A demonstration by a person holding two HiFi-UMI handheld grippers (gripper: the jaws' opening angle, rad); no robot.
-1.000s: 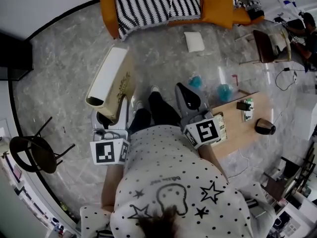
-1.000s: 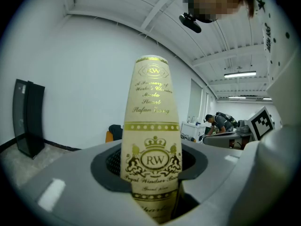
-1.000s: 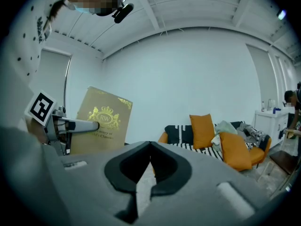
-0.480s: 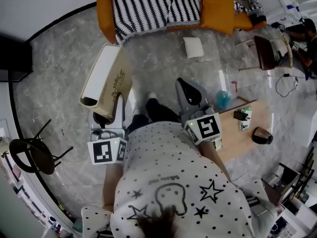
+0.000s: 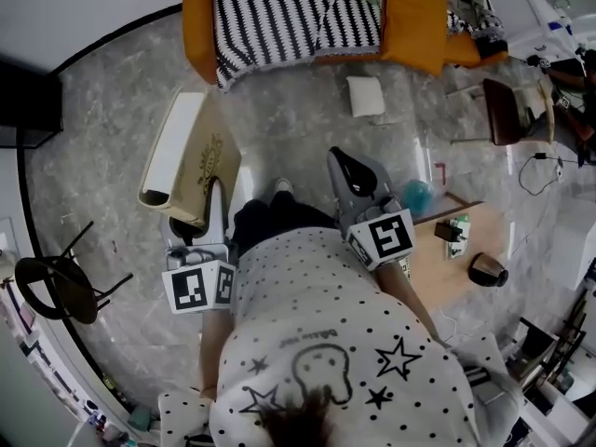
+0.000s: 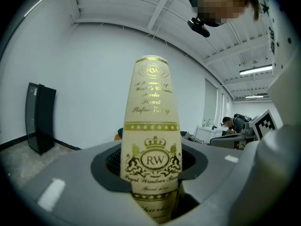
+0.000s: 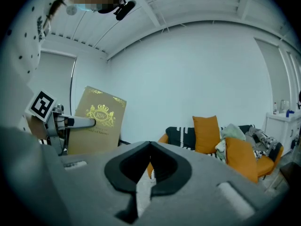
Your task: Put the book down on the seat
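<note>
A thick cream book (image 5: 186,161) with a gold crest stands on edge in my left gripper (image 5: 210,201), whose jaws are shut on its lower end. In the left gripper view the gold-printed spine (image 6: 151,140) rises straight up from between the pads. My right gripper (image 5: 350,171) is held beside it at the right, shut and holding nothing. The right gripper view shows the book's cover (image 7: 96,121) at the left and its own jaws (image 7: 146,182) closed to a slit. The orange sofa (image 5: 200,26) with striped cushions (image 5: 270,12) lies ahead across bare floor.
A white pillow (image 5: 365,96) lies on the floor before the sofa. To the right is a low wooden table (image 5: 438,259) with a dark mug (image 5: 484,270). A black stool (image 5: 51,287) stands at the left, and a chair (image 5: 507,110) at the far right.
Both grippers and the book have moved toward the sofa, which now sits slightly nearer. The book has drifted left in the head view. The grip on it is unchanged.
</note>
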